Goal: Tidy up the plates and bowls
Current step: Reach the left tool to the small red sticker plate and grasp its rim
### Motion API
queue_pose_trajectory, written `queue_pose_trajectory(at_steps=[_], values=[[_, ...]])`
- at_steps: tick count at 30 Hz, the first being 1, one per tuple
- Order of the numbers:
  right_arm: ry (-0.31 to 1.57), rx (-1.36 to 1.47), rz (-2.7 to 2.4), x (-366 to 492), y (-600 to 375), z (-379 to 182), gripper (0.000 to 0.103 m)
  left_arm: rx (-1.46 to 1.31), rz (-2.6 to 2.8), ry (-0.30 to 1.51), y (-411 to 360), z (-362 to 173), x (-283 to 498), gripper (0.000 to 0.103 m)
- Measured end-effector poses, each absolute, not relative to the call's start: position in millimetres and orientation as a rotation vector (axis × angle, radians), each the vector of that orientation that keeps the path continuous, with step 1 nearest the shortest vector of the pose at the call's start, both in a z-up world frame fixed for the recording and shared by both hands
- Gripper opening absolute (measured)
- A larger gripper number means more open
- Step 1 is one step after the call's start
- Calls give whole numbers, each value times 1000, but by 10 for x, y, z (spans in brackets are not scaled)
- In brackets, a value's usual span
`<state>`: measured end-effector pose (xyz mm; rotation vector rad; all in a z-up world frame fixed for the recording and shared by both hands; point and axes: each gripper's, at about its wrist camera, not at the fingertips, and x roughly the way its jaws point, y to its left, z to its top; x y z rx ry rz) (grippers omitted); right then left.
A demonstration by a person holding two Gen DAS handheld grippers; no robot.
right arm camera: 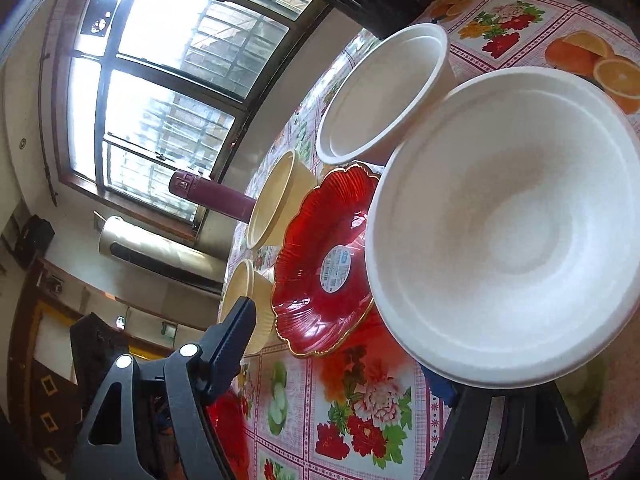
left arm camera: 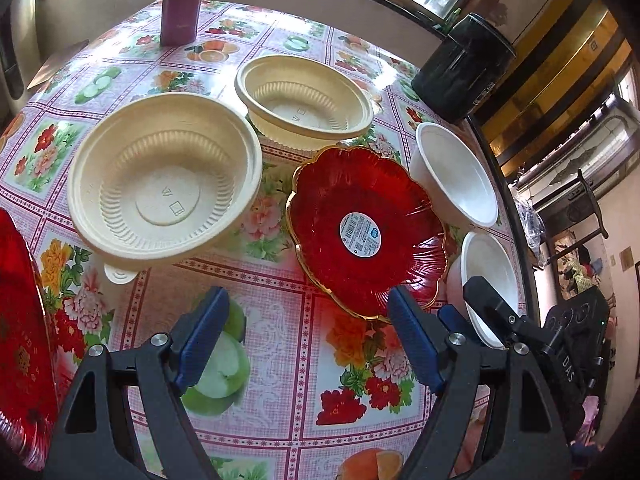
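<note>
My left gripper (left arm camera: 308, 336) is open and empty above the flowered tablecloth (left arm camera: 280, 360). Ahead of it sit a cream bowl (left arm camera: 160, 180), a second cream bowl (left arm camera: 304, 100) behind it, and a red gold-rimmed flower plate (left arm camera: 360, 228). Two white bowls stand right of the plate, a far one (left arm camera: 456, 172) and a near one (left arm camera: 486, 276). My right gripper (right arm camera: 344, 360) is open, with its left finger (right arm camera: 232, 332) in view and its right finger hidden under the near white bowl (right arm camera: 508, 224). The red plate (right arm camera: 320, 264), far white bowl (right arm camera: 384, 92) and cream bowls (right arm camera: 276, 200) lie beyond.
A second red plate (left arm camera: 20, 340) lies at the far left edge. A maroon flask (left arm camera: 182, 0) stands at the back of the table by the window. A black canister (left arm camera: 464, 64) stands at the back right corner. The table edge runs close beside the white bowls.
</note>
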<state>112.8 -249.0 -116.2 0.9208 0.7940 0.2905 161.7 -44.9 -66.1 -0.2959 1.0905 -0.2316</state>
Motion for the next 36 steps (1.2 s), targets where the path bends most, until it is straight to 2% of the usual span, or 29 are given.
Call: queue_pose_trajectory(at_steps=[5,12,36], values=[[785,930,260,1107,-2492,-1215,79,-306,-239,1115,-541,-776,1647,82],[794,944,260,1107,-2494,-1245,84,-265,-234,1116,-685,-803,1724,82],[795,951,240,1143,-2532,-1263,87,-271,-241,1216,-652,-1036,2046,82]])
